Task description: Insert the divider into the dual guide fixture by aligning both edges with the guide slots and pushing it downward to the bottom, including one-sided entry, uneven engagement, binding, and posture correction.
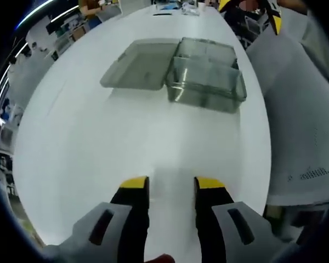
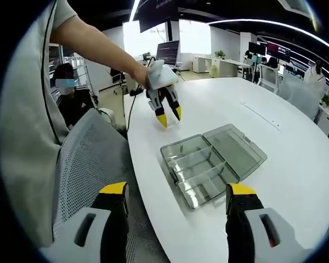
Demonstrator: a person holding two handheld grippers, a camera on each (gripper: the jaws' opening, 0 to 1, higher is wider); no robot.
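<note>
On the white bench (image 2: 296, 148), near its rounded edge, lies a clear plastic compartment box (image 2: 200, 175) with its hinged lid (image 2: 238, 148) folded flat open beside it; thin dividers (image 2: 200, 164) stand inside the tray and split it into several long cells, and whether any of them is only partly seated cannot be told. Left gripper view: the same box (image 1: 208, 76) sits well ahead of the left tool (image 1: 171, 189), lid (image 1: 142, 66) to the left of the tray, while the tool's two black, yellow-tipped jaws stand a moderate gap apart over bare bench surface (image 1: 88, 153), holding nothing. Right gripper view: the right tool (image 2: 175, 192) has its jaws spread wide, one over the grey mesh chair (image 2: 88, 159) beside the bench and the other over the bench edge, with nothing between them. Farther back in that view, the left tool (image 2: 169, 116) hangs above the bench beyond the box, tips pointing down, gripped by the person's hand (image 2: 145, 74) on an outstretched bare arm. A grey short-sleeved shirt (image 2: 27, 126) occupies the left side of the view. Office desks and monitors (image 2: 169, 52) stand in the background.
</note>
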